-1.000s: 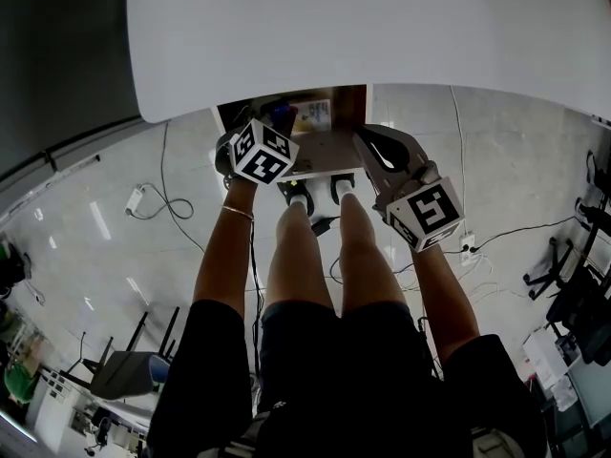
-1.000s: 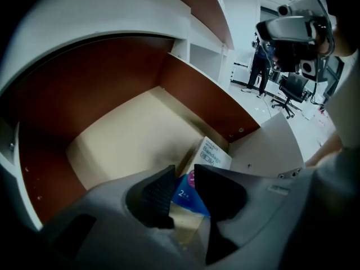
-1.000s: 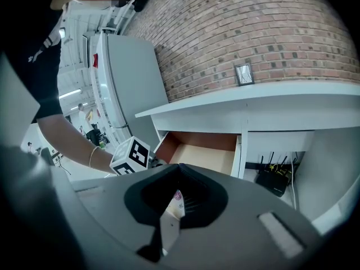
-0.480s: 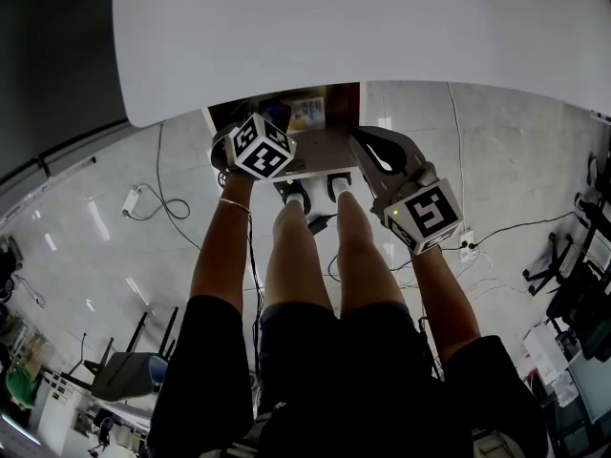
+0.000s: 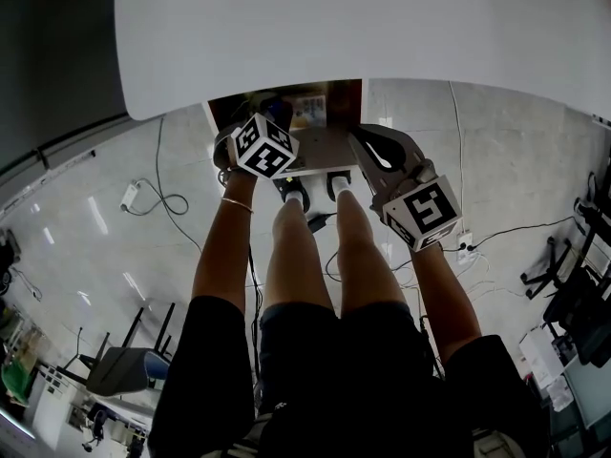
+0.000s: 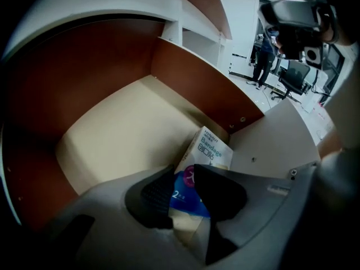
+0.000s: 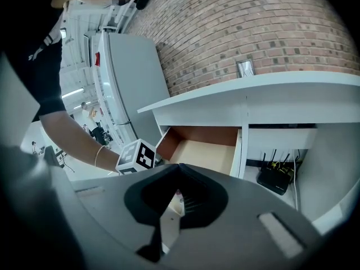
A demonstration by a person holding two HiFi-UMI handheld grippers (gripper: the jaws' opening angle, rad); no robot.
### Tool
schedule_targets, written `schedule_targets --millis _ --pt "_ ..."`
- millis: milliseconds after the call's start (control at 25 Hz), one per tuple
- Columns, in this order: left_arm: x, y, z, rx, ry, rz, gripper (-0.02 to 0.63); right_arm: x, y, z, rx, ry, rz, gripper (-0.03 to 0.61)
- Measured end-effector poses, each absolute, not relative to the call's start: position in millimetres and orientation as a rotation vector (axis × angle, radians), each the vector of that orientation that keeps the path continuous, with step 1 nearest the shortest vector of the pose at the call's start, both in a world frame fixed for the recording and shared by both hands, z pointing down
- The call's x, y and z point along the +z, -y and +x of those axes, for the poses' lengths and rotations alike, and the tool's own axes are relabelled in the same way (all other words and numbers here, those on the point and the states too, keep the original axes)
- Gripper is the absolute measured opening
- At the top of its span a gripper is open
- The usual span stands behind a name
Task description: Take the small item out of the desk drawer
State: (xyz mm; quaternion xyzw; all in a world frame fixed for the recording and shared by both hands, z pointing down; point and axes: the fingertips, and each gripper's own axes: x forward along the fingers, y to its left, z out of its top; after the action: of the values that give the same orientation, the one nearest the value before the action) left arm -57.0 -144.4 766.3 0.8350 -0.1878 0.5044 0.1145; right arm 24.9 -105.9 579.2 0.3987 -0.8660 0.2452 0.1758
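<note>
The desk drawer (image 5: 321, 151) stands pulled out under the white desk top (image 5: 382, 27). Inside it, against the right wall near the front, lies a small white and blue bandage box (image 6: 211, 151), also visible in the head view as the box (image 5: 311, 113). My left gripper (image 6: 188, 180) reaches into the drawer and its jaws are closing, with the box's blue end between them. Its marker cube (image 5: 263, 147) hides the jaws from above. My right gripper (image 5: 363, 139) hovers beside the drawer's right front corner, shut and empty; in its own view the gripper (image 7: 179, 191) faces the drawer (image 7: 205, 151).
My bare legs (image 5: 320, 256) stand right under the drawer front. A black router (image 7: 275, 179) sits on the floor below the desk. Cables (image 5: 162, 198) and a power strip (image 5: 468, 246) lie on the floor. A brick wall (image 7: 270, 32) backs the desk.
Both grippers stay almost where they were; the left one sits a touch further over the drawer. Nothing has been lifted.
</note>
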Motion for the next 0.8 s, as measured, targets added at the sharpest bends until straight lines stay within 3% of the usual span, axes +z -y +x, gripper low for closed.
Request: schedule_targets --millis 800 --pt "740.4 125.6 -58.2 1.51 0.539 2.515 0.091 629.4 102.8 -12.9 0.482 2.34 0.788 0.025"
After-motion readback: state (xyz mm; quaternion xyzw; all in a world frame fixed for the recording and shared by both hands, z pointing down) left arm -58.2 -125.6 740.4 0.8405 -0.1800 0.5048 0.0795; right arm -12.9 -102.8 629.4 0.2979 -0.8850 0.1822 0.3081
